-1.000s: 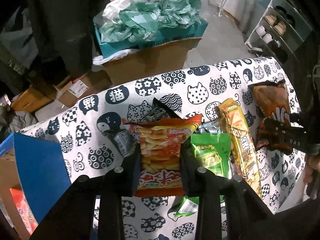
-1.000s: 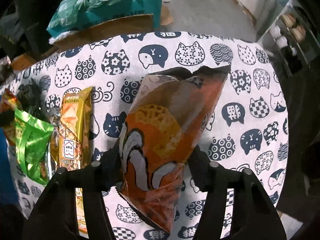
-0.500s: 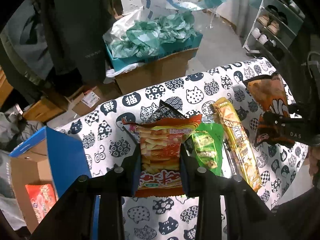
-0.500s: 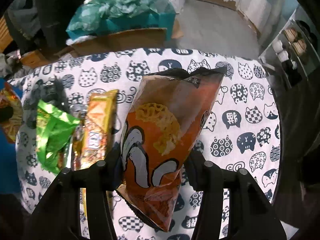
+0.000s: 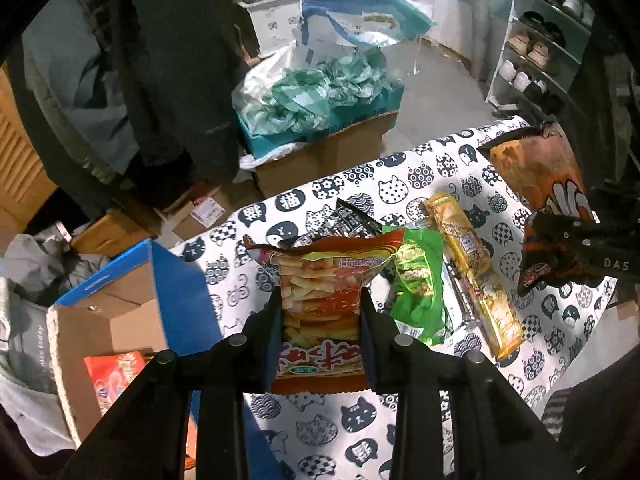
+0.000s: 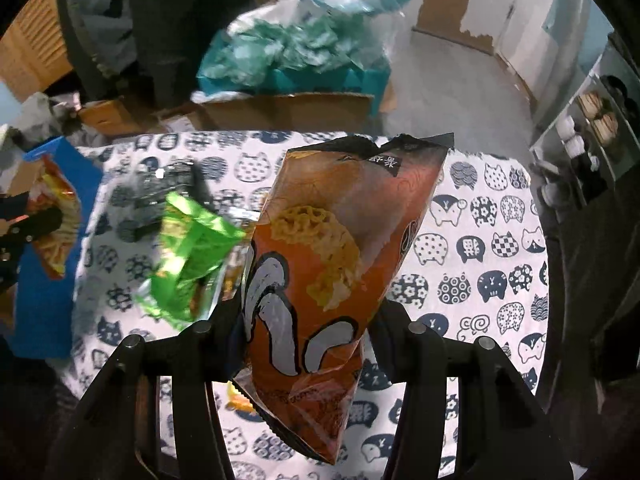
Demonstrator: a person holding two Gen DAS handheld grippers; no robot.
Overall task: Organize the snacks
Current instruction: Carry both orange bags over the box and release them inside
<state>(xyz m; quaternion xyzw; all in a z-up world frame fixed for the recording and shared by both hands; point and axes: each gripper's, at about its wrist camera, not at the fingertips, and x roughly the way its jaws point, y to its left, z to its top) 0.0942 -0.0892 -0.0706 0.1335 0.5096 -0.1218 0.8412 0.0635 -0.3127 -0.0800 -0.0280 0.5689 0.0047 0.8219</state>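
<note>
My left gripper (image 5: 320, 312) is shut on a red snack packet (image 5: 320, 304) printed with fries, lifted above the cat-print tablecloth (image 5: 400, 184). My right gripper (image 6: 304, 320) is shut on a tall orange snack bag (image 6: 336, 248), also held off the table; that orange bag (image 5: 536, 176) and the right gripper (image 5: 580, 244) show at the right of the left wrist view. A green packet (image 5: 420, 288), a long yellow packet (image 5: 472, 272) and a dark packet (image 5: 352, 220) lie on the cloth. The left gripper with its red packet (image 6: 56, 220) appears at the left of the right wrist view.
An open blue-sided cardboard box (image 5: 128, 304) stands left of the table with a red packet (image 5: 116, 372) inside. Behind the table stand cardboard boxes (image 5: 320, 152) topped with green plastic bags (image 5: 316, 92). A shoe rack (image 5: 536, 56) is at the back right. Dark coats (image 5: 160, 60) hang at the left.
Both grippers have risen away from the table with their packets. In the left wrist view more of the blue box and the room came into sight; the table looks smaller.
</note>
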